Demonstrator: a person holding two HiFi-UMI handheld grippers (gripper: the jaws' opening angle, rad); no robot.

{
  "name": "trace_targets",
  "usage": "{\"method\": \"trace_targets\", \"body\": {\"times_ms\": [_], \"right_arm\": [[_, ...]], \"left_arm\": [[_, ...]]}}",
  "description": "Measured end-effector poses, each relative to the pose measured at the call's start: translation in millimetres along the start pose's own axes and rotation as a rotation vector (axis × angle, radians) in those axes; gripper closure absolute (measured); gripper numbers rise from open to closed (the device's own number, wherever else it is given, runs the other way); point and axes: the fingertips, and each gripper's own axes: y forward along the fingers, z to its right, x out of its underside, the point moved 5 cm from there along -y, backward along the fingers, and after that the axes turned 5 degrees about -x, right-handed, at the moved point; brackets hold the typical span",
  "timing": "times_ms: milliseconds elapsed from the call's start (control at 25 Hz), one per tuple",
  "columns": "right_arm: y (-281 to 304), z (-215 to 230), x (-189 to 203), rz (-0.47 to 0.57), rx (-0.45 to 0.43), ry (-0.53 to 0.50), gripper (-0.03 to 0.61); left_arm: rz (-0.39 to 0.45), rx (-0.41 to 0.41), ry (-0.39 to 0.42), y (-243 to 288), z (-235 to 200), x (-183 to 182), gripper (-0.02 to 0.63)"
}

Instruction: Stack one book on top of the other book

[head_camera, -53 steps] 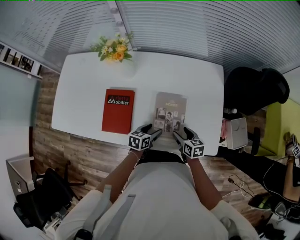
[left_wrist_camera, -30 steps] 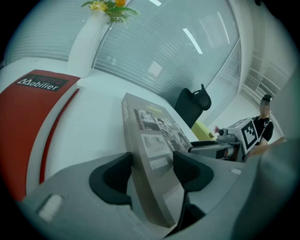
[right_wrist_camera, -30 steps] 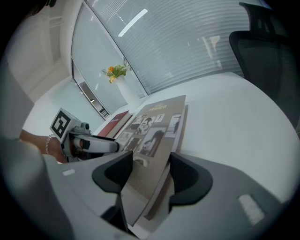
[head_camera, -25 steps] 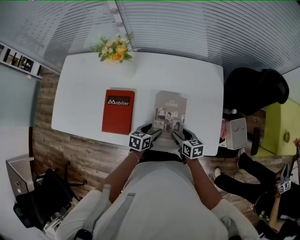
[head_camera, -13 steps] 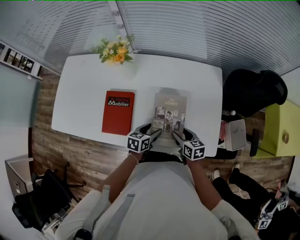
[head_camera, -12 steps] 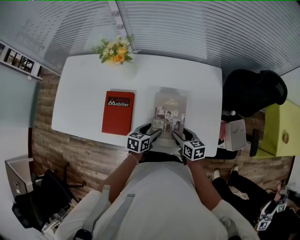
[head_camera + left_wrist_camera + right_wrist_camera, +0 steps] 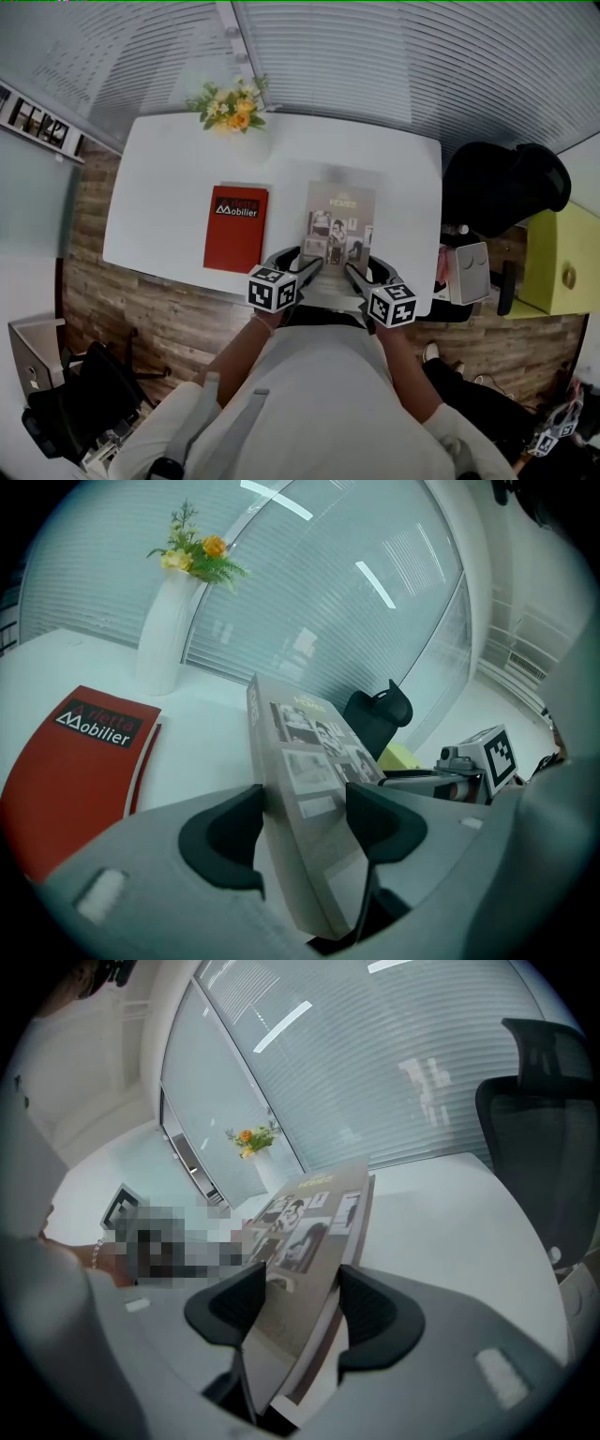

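1 grey book [image 7: 339, 223], right of red book [image 7: 235, 228]: my left gripper [image 7: 309, 266] and right gripper [image 7: 355, 273] are clamping its near edge, seemingly raised.

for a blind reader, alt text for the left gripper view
The left gripper clamps the near edge of a grey book. A red book lies flat on the white table beside it, with a flower vase behind.

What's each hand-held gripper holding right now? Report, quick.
Left hand-held gripper: closed on the grey book.
Right hand-held gripper: closed on the same grey book.
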Motion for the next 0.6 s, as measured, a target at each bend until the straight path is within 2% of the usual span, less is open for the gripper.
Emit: {"method": "trace_targets", "body": {"times_ms": [600], "right_arm": [[-35.0,-29.3,-45.5,0.054,0.004,-0.04,0.334]], "left_arm": [[0.059,-0.009,0.032,-35.4,31.4,-45.2,0.327]]}}
